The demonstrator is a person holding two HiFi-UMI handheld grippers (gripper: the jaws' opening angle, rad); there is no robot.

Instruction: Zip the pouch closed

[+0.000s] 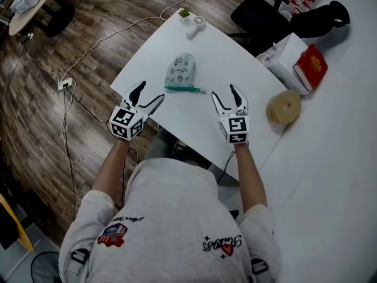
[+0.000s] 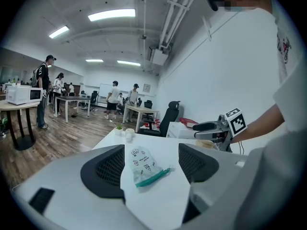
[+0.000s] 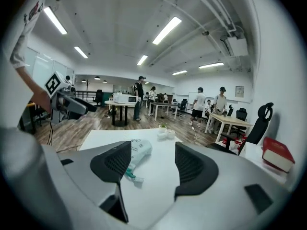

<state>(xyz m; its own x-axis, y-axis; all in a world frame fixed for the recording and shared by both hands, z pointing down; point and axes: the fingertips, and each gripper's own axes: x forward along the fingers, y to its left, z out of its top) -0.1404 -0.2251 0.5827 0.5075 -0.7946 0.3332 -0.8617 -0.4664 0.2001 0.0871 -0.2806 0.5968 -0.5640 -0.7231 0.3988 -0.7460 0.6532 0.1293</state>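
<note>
A pale grey-green pouch (image 1: 180, 71) with a green zipper edge lies flat on the white table (image 1: 206, 58), its zipper side toward me. My left gripper (image 1: 147, 96) hovers open at the table's near left edge, short of the pouch. My right gripper (image 1: 231, 99) hangs open over the table, to the right of the pouch. The left gripper view shows the pouch (image 2: 142, 165) ahead between the spread jaws, untouched. Seen from the right gripper, the pouch (image 3: 137, 151) lies ahead, partly behind the left jaw. Neither gripper holds anything.
A small potted plant (image 1: 184, 12) and a white cup (image 1: 198, 22) stand at the table's far corner. A roll of tape (image 1: 283, 107), a white box (image 1: 287, 61) with a red book (image 1: 311, 66) and a black chair (image 1: 259, 13) sit to the right. Cables cross the wood floor on the left.
</note>
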